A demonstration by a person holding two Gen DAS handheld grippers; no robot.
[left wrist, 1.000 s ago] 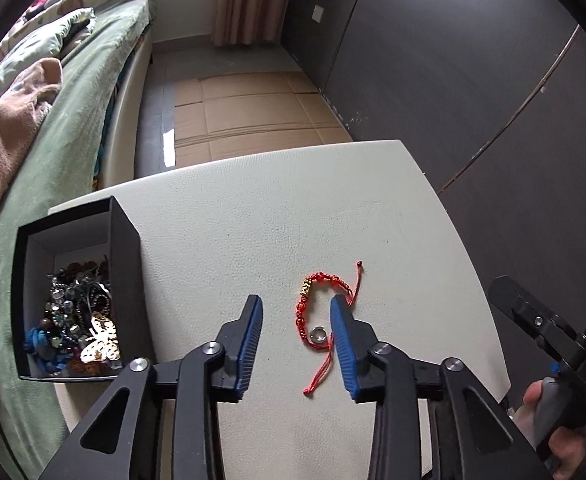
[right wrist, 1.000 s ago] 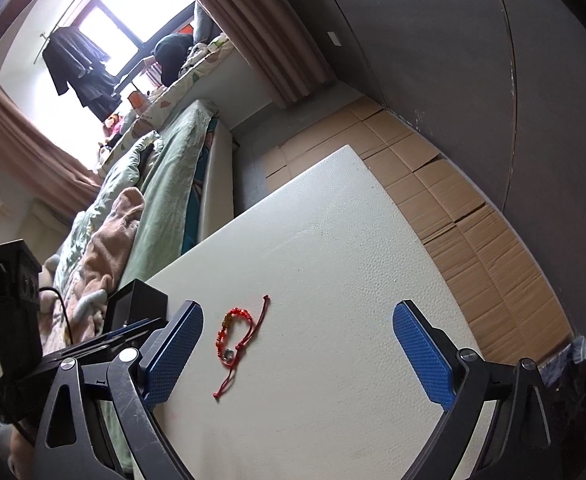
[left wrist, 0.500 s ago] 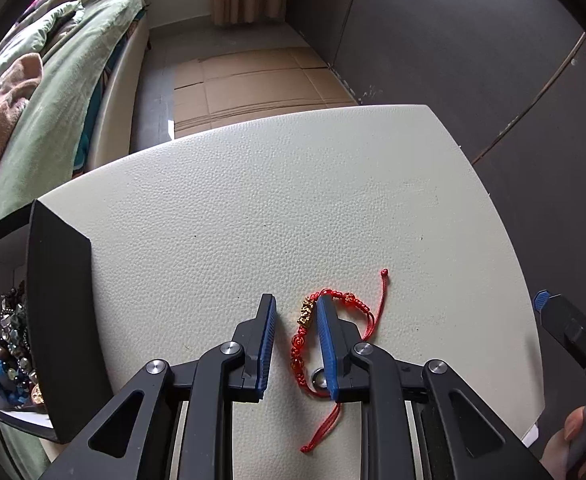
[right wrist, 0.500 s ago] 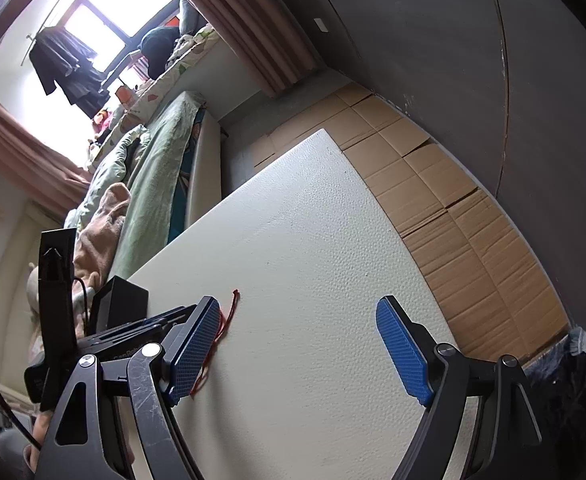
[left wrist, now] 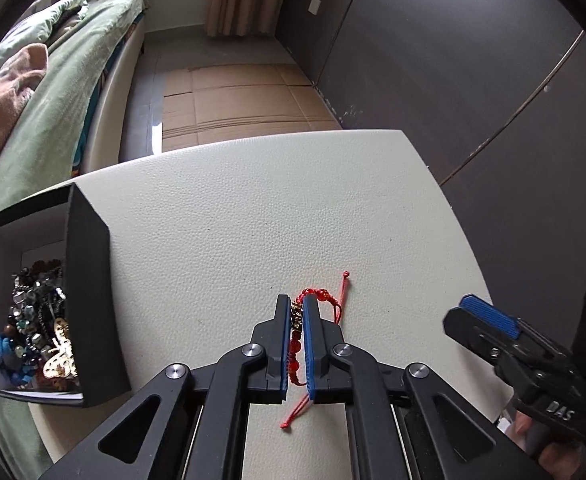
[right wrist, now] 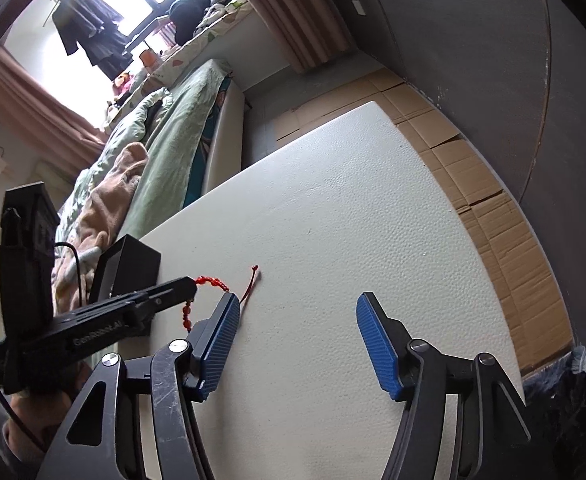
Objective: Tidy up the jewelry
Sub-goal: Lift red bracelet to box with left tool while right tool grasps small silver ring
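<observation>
A red beaded bracelet [left wrist: 317, 291] with a gold charm lies on the white table [left wrist: 253, 208]. My left gripper [left wrist: 296, 305] points down at it. Its jaws are closing, and the blue pads press on the bracelet's left strand. The loop and the cord ends stick out on the right and below. In the right wrist view the bracelet [right wrist: 213, 282] hangs at the left gripper's tip [right wrist: 185, 285]. My right gripper [right wrist: 299, 304] stands just right of it, jaws half apart and closing, with only bare table between them.
A black open box [left wrist: 89, 280] holding several pieces of jewelry [left wrist: 37, 328] stands at the table's left edge. A bed with green bedding [left wrist: 73, 92] runs along the left. Cardboard sheets [left wrist: 237, 100] cover the floor beyond the table, and a dark wall stands on the right.
The left jaws narrowed around the bracelet's left strand and now pinch it. The right jaws narrowed from wide open to about half, and that gripper came closer to the bracelet.
</observation>
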